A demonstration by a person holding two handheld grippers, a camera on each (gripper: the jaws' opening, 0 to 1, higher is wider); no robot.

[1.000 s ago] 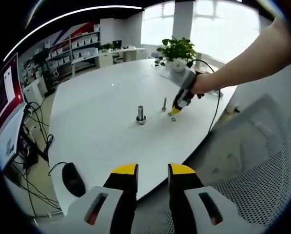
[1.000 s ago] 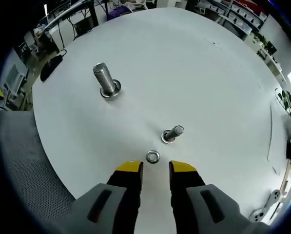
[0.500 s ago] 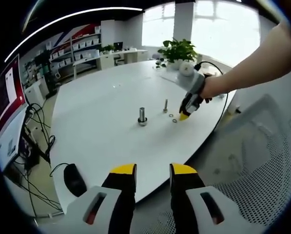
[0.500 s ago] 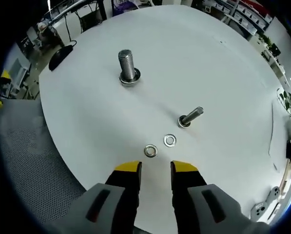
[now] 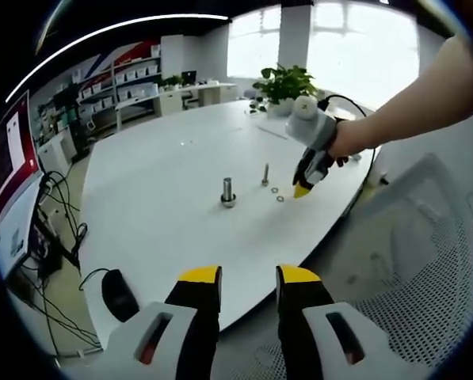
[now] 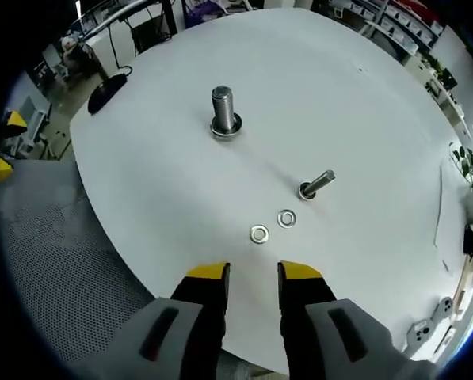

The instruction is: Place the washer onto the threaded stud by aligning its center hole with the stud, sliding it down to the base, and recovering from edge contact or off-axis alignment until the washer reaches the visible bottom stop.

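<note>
White tabletop [image 5: 165,182] spreads ahead of my left gripper [image 5: 249,279] in the left gripper view. Its yellow-tipped jaws stand a narrow gap apart with nothing between them, hanging off the near edge of the table. Far ahead of the jaws, a thick threaded stud [image 5: 228,191] stands upright on a washer at its base. Beyond it and a little right stands a thinner stud [image 5: 265,174]. Two loose washers lie flat just right of that thin stud, the nearer washer [image 5: 280,199] closest to my right gripper [image 5: 300,190], which comes in from the right in my hand [image 5: 343,142], tips held just above the table beside the washers. A black mouse [image 5: 119,293] sits to the left of my jaws near the table edge, and a potted plant [image 5: 286,83] stands at the far side.

In the right gripper view, my right gripper [image 6: 250,275] shows a narrow gap, also empty. Straight ahead of the tips lies the nearer washer [image 6: 259,234], flat on the table, and the second washer [image 6: 287,218] is just beyond it to the right, the two near but apart. The thinner stud [image 6: 317,184] stands just past them. The thick threaded stud [image 6: 224,110] is well ahead and slightly left.
</note>
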